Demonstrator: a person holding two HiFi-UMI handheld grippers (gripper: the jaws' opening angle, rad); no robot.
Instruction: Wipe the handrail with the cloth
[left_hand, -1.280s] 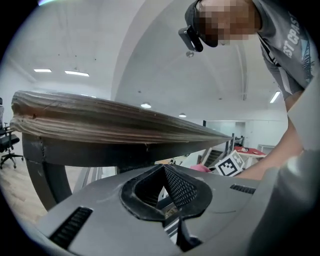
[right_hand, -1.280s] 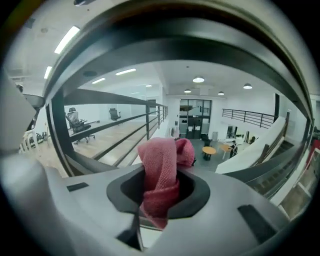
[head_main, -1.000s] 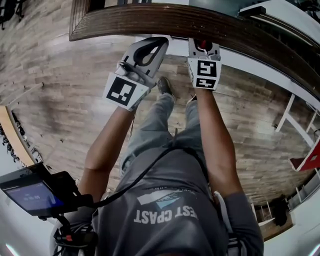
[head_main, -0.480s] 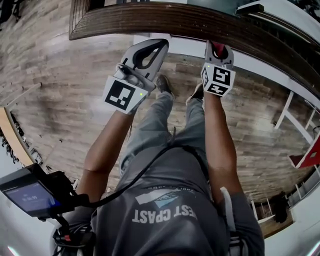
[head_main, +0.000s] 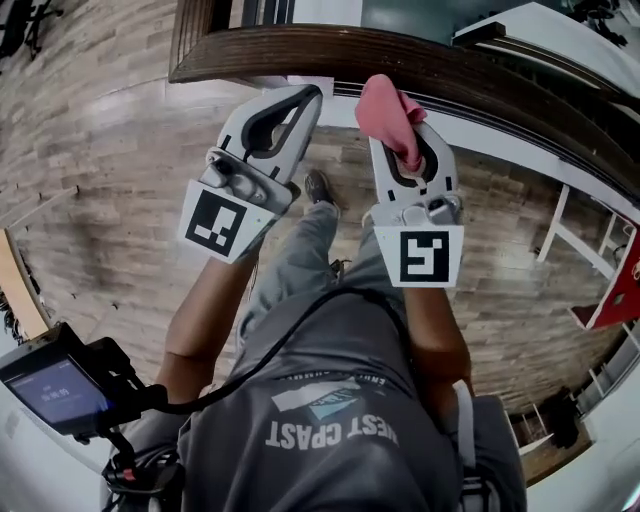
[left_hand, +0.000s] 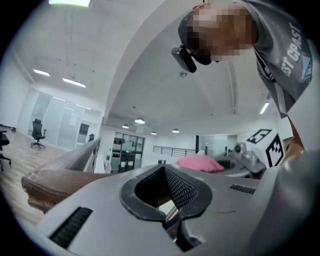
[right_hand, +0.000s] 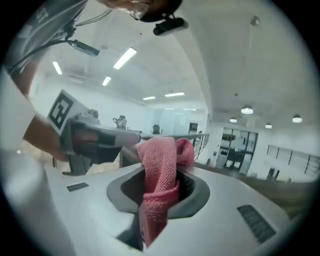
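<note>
a: right gripper (head_main: 404, 135) has drawn back toward the person since half a second ago. then it was pushed up against the wooden handrail (head_main: 450, 65) with only a scrap of red showing; now the whole pink cloth (head_main: 386, 102) is in sight at its tip.

b: grip on the cloth?

a: jaws pinched on it. the right gripper view shows the cloth bunched up through the opening between the jaws, with a fold standing above the tips.

b: is the cloth on the rail?

a: it sits at the rail's near edge in the head view. contact cannot be confirmed from that angle, and the gripper views do not settle it.

b: left gripper (head_main: 306, 93)?

a: little changed. its tips rest close to the rail's near edge, left of the cloth. its own view shows the jaws pressed together with nothing between them.

b: reading for the task?

a: judged as the return end of a wiping stroke, or a reset between strokes, not a finished job. a long run of rail extends to the right of the cloth, and nothing shows whether that part has been covered.

b: next step calls for?

a: cloth pressed flat on the rail top and carried along it, grip kept firm so the bunched fold does not pull out of the jaws.
</note>
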